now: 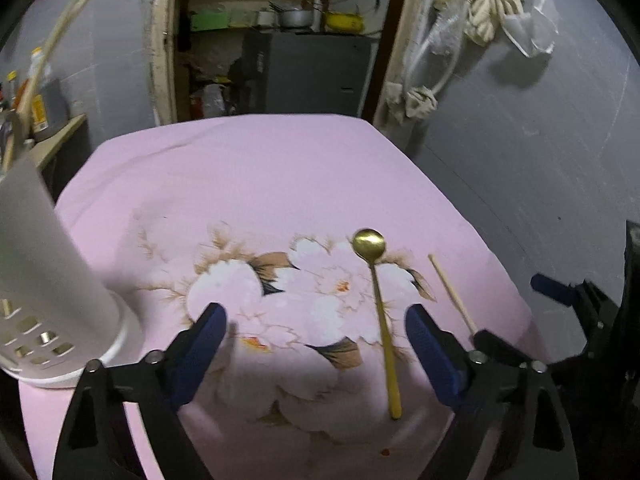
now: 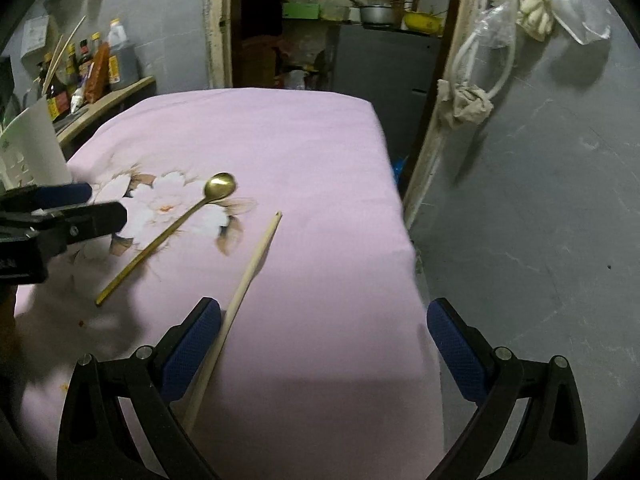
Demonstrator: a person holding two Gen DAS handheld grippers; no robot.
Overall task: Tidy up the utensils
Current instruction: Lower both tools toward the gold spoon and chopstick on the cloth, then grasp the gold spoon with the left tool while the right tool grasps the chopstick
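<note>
Both hand-held grippers, left (image 1: 316,336) and right (image 2: 324,344), gape wide and empty over the bench (image 2: 320,152); spoon (image 1: 380,312) and chopstick (image 2: 236,312) lie apart.

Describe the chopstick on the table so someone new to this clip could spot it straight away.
Start at the pink floral cloth covering the table. Two loose utensils lie on it near the front: a gold spoon and, just right of it, the chopstick. The chopstick is pale wood, straight and plain, with no bowl or metallic shine, its near end passing by the open right gripper.
</note>
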